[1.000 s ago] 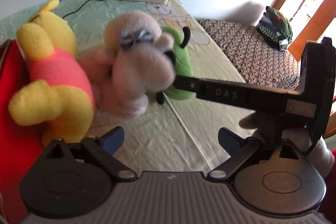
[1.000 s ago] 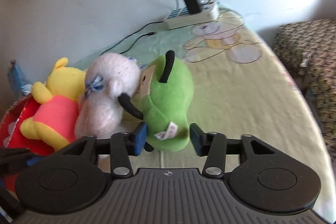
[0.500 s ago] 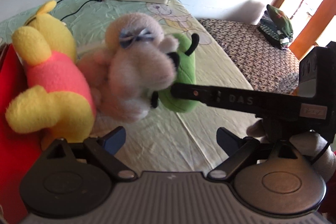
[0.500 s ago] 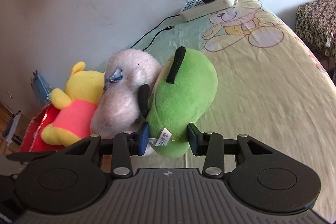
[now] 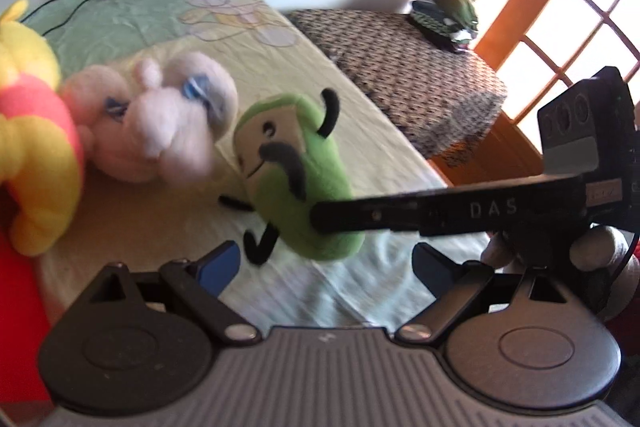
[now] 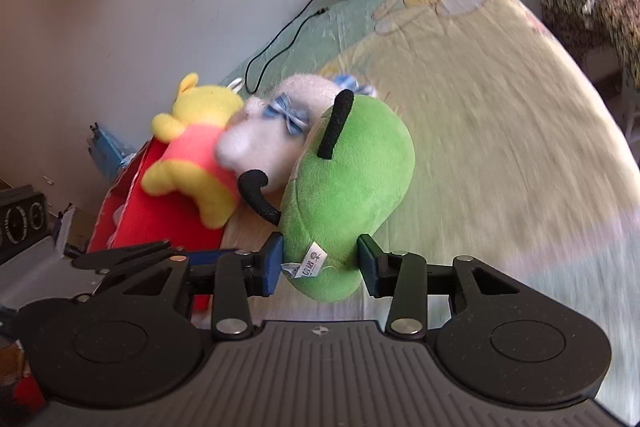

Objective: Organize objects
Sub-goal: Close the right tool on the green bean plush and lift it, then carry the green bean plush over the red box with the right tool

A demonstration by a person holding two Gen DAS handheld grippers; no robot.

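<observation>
With the right gripper (image 6: 320,263) pinching the green plush toy's (image 6: 352,187) base though its jaws are opening slightly, carry it well clear of the pink plush (image 6: 276,135) ahead-left, while the left gripper (image 5: 326,265) stays spread and empty.

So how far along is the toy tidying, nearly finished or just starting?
Early, it seems. The right gripper has the green plush between its pads, lifted off the bed, though its jaws are opening slightly. The left gripper is open and empty. The pink plush and yellow bear lie unsorted.
</observation>
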